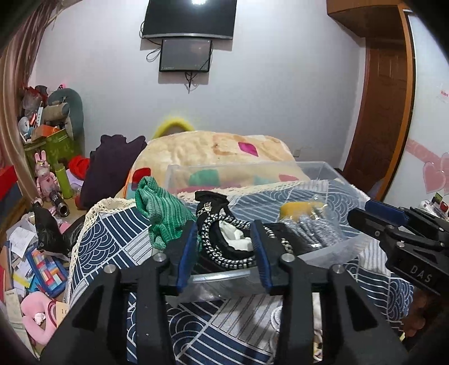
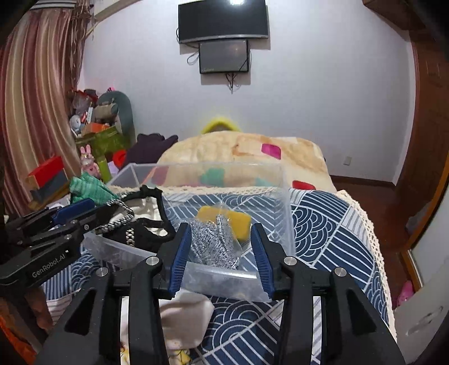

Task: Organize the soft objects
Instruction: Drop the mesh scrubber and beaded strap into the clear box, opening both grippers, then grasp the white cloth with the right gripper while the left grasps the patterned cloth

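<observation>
Left gripper (image 1: pixel 224 252) jaws released, nothing between them, hovering at the near rim of the clear bin (image 1: pixel 331 254); right gripper (image 2: pixel 220 255) likewise released and empty, at the same rim further right. Each gripper shows in the other's view: right gripper (image 1: pixel 393 233) at the right edge, left gripper (image 2: pixel 56 224) at the left edge, near each other but apart. Bin sits on a blue wave-print cloth (image 2: pixel 322 224) with a lace edge, covering what looks like a bed. In the bin: black bag (image 1: pixel 224 247) with a silver chain on the left side, white stuffing showing in its opening; grey knit item (image 2: pixel 213 241) in a clear wrapper on the right side, with a yellow sponge (image 2: pixel 224 217) just behind it, touching. Green knit cloth (image 1: pixel 160 210) is just left of the bin; can't tell if it hangs over the rim or only lies beside it. A white cloth (image 2: pixel 185 311) lies on the blue cloth below the bin's near wall. Behind the bin, a cream blanket (image 1: pixel 210 151) with coloured patches, a dark garment (image 1: pixel 112 165) to its left. Far left: toy pile (image 1: pixel 53 118), curtain (image 2: pixel 36 98). On the far wall: TV (image 2: pixel 223 21) with a smaller screen (image 2: pixel 224 59) under it.
</observation>
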